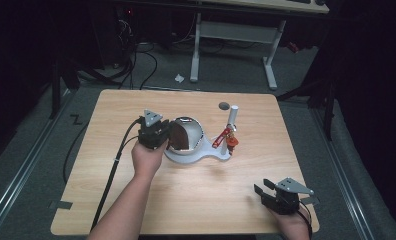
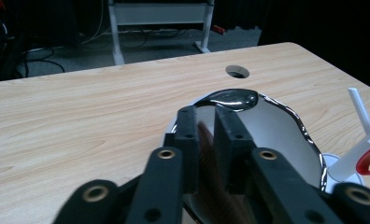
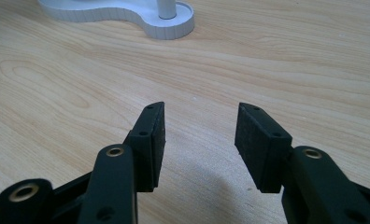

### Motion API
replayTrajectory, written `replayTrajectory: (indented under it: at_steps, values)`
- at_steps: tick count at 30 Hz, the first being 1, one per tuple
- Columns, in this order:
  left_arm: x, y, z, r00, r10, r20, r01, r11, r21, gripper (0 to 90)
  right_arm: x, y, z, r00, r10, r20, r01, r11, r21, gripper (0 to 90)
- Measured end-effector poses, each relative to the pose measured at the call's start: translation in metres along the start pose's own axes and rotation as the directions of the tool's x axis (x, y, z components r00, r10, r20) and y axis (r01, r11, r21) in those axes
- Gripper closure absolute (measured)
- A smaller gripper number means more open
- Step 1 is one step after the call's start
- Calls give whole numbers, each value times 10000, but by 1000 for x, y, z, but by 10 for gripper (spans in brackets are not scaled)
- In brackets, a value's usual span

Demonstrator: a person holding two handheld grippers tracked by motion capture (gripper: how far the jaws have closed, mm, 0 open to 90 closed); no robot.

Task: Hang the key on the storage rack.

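The left gripper [image 2: 205, 122] is loosely straddling a thin brown piece [image 2: 206, 144] over the shiny ring [image 2: 290, 114], while the right gripper [image 3: 199, 128] is idling released, near right.

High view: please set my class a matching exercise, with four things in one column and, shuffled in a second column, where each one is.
Things
1. left gripper
2. right gripper
3. red clamp
4. round hole

Places
A. in the tabletop, beyond the white post
B. on the white post
C. jaws apart over bare tabletop, at the near right corner
D. at the shiny cup, with the brown piece between its jaws

Pairs: 1-D, 2-C, 3-B, 4-A
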State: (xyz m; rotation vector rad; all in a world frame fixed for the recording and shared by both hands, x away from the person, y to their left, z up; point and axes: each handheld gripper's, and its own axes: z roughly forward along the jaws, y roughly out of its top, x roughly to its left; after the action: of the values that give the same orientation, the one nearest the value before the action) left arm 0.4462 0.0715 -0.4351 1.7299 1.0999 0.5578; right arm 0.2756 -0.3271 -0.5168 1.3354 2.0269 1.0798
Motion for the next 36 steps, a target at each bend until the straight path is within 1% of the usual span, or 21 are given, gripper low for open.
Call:
replayTrajectory:
  at_steps: [7, 8, 11, 18, 21, 23, 25, 29, 32, 36]
  values:
    - [0, 2, -5, 9999, 27, 149, -22, 9994, -352, 656, 0, 0, 1, 10000, -81, -21, 81, 10000, 25, 533]
    - [0, 2, -6, 9998, -39, 198, 46, 9994, -339, 646, 0, 0, 1, 10000, -74, -21, 74, 10000, 38, 533]
    - [1, 1, -9, 9996, -39, 280, 49, 9993, -373, 624, 1, 0, 1, 10000, -81, -26, 81, 10000, 45, 533]
    - [3, -4, -18, 9990, -6, 449, 21, 9994, -352, 558, 2, 0, 2, 9998, -179, -49, 179, 9998, 76, 533]
    - [3, -6, -22, 9984, -28, 565, 44, 9996, -282, 523, 2, 1, 3, 9998, -164, -64, 165, 9998, 101, 532]
    - [3, -7, -26, 9984, 59, 569, -43, 9996, -284, 501, 2, 1, 3, 9999, -139, -70, 140, 9998, 105, 533]
    - [4, -8, -29, 9977, 45, 669, -28, 9997, -260, 476, 2, 1, 4, 9999, -145, -63, 146, 9998, 108, 533]
    - [6, -11, -35, 9975, 187, 680, -179, 9998, -113, 434, 2, 2, 6, 10000, -91, -38, 92, 9998, 152, 533]
    - [8, -14, -40, 9973, 204, 709, -201, 9998, -49, 408, 3, 1, 7, 9998, -205, -46, 205, 9996, 187, 533]
    - [11, -19, -50, 9970, 145, 767, -135, 9998, -138, 378, 4, 0, 7, 9998, -198, -55, 199, 9995, 263, 531]
